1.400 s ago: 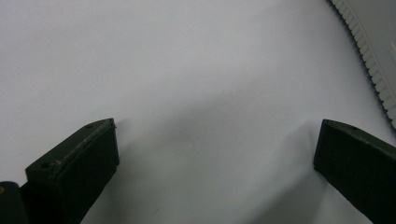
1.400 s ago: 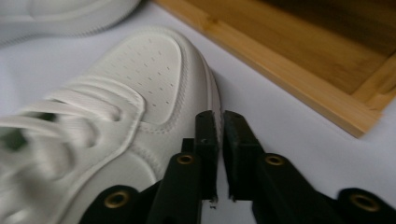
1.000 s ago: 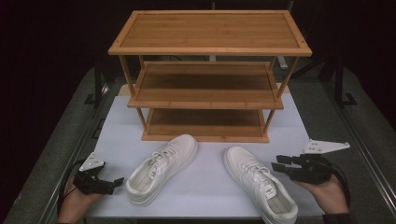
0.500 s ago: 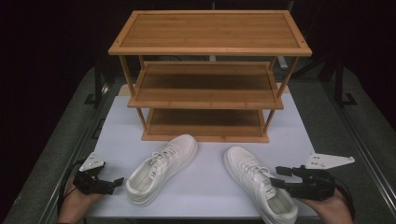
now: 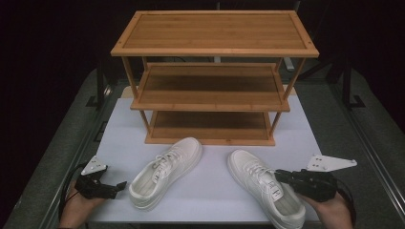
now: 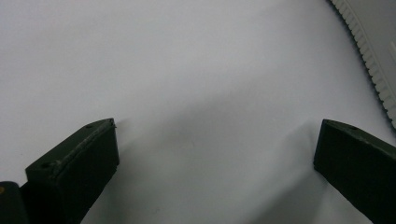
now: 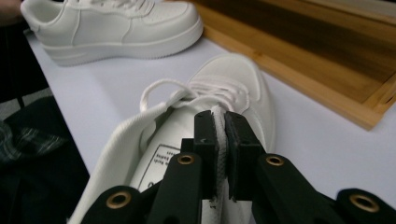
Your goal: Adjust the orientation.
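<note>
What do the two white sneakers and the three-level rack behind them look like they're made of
Right sneaker, pinched at the collar by the right gripper: smooth white leather or imitation, going by the faint sheen and stitched panels; which one is unclear.
Left sneaker: the same look, with a thick, rubber-like sole.
Rack: light wood, possibly bamboo; fine straight grain, warm satin finish.

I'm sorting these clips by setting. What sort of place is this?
Probably a lab or studio bench set up for recording, not a home: a white mat on a grey table, a bare wooden shoe rack and dark surroundings.
</note>
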### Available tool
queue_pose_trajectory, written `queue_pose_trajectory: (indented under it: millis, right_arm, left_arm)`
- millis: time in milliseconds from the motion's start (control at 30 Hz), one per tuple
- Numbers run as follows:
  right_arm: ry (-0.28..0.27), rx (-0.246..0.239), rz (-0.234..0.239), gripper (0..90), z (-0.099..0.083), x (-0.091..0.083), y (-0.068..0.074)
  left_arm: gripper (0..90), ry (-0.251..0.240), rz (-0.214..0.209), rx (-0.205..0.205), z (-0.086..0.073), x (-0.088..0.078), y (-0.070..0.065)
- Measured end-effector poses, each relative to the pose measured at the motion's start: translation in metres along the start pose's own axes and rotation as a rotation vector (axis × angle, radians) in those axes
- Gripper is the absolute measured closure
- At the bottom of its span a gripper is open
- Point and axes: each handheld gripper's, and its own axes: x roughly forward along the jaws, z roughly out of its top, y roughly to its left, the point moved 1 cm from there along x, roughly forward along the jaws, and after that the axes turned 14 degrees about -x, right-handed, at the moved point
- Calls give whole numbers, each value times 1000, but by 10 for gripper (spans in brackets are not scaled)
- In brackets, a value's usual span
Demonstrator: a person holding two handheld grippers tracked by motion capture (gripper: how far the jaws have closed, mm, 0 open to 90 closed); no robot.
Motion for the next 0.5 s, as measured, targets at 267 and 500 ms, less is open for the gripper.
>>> queue_pose_trajectory:
  millis: [267,500]
  right_arm:
    - [-40,0,14,840,17,17,-8]
    - [-56,-11,34,838,34,48,-18]
  left_arm:
    - [0,0,0,0,0,0,0]
    - [0,1,0,1,0,0,0]
